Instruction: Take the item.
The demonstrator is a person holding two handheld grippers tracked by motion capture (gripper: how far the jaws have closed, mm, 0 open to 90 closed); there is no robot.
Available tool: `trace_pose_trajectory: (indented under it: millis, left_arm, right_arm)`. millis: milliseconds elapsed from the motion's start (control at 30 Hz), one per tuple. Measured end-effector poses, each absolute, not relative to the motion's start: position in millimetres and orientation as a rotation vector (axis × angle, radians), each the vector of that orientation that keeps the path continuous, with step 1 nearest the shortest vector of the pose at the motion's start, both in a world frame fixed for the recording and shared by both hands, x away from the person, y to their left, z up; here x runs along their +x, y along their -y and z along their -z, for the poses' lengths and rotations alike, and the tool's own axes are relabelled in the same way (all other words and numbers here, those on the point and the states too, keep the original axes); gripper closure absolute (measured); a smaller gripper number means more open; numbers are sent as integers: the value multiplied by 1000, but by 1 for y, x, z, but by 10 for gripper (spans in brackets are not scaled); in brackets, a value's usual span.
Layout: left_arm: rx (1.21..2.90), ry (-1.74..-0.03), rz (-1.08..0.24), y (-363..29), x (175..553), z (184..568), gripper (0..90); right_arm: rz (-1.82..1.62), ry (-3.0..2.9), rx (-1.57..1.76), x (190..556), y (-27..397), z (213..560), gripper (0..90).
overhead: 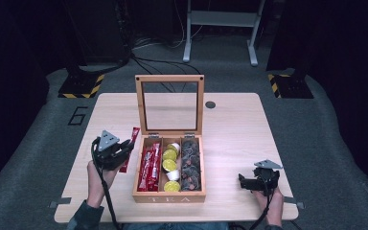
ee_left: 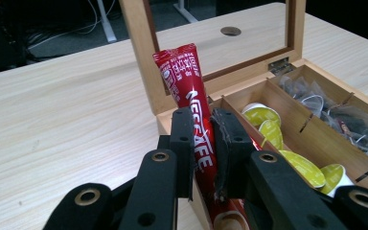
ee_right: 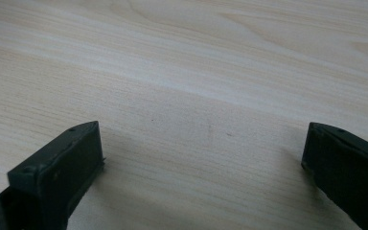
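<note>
Left tongs carry a red Nescafe stick beside the tea box; the right tongs wait.

The left tongs [ee_left: 205, 143] are clamped on the Nescafe coffee stick [ee_left: 188, 91], held left of centre in the high view, just beside the open wooden tea box [overhead: 168, 197]. Judging by the sticks [overhead: 149, 167] in its left compartment, the next move calls for clearing the wall and laying it in flat. The right tongs [overhead: 250, 182], lower right, gape wide and empty over the bare counter [ee_right: 182, 72].
</note>
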State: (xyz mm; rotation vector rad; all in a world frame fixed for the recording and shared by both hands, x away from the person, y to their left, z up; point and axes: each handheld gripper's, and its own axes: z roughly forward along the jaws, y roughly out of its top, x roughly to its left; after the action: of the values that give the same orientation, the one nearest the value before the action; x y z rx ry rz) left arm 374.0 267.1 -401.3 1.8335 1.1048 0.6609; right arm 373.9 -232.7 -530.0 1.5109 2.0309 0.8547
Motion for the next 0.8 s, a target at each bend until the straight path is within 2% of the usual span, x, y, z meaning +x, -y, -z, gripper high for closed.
trace_pose_trajectory:
  millis: [800]
  left_arm:
    - [1821, -1172, -698, -295, 378, 408, 796]
  right_arm:
    - [-857, -2030, 1512, 374, 233, 530, 0]
